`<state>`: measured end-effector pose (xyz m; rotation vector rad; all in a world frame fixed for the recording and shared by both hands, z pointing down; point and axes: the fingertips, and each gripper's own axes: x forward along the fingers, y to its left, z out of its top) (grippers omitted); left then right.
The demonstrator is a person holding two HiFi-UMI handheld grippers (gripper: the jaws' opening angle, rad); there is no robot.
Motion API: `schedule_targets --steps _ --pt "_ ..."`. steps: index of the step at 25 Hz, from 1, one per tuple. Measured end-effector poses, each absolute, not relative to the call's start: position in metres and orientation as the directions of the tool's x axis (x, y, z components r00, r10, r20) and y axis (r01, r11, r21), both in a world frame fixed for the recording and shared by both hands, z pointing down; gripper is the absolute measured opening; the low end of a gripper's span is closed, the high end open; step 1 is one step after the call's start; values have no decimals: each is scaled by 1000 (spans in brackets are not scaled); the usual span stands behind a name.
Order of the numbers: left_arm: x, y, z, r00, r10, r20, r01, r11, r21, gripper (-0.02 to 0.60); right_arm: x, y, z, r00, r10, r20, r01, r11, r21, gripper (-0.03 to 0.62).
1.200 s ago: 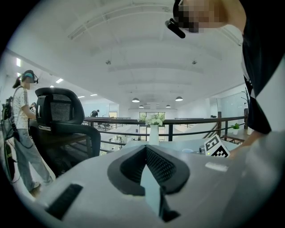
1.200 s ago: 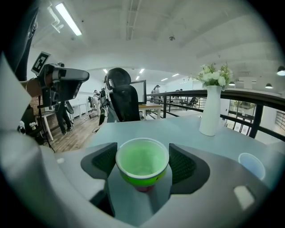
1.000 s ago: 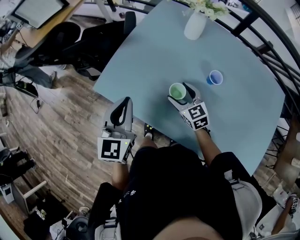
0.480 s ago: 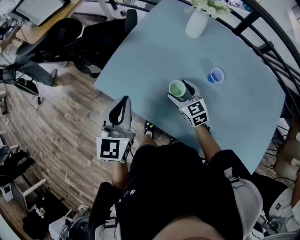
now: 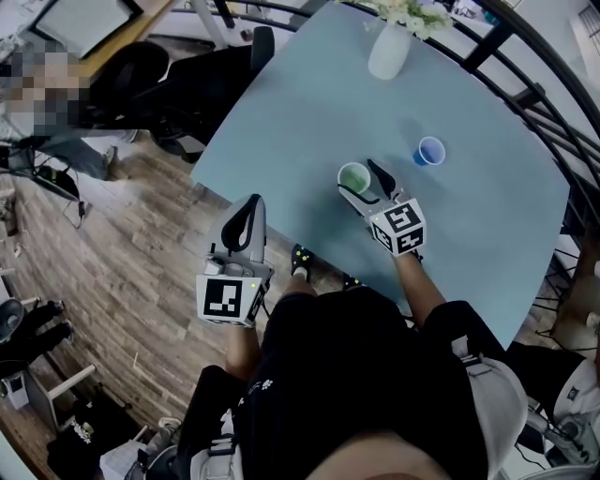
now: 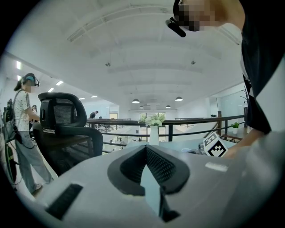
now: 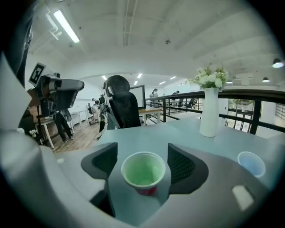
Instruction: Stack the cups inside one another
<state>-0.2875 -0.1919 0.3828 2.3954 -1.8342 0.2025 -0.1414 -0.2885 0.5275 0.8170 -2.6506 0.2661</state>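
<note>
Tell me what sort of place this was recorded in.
Most likely an open-plan office, perhaps on a raised level: a black office chair and a desk monitor, plus a black railing beside the light blue table.

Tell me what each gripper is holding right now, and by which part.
Nothing is held. The right gripper is open around the green cup, its jaws flanking the rim with a gap on each side. The left gripper is shut and empty.

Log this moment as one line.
left claw shut, empty | right claw open around green cup | blue cup apart, unstacked
</note>
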Motion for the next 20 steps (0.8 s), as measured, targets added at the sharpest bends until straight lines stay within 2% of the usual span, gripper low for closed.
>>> schedule_targets --steps 16,20 --pt "-243 -203 373 390 -911 134 -920 -392 12 -14 -104 -264 443 -764 -630 138 -644 757 -107 145" --pt "-227 -209 374 436 -891 129 -899 -439 8 -14 -85 -260 424 -736 -674 68 -677 728 -112 63"
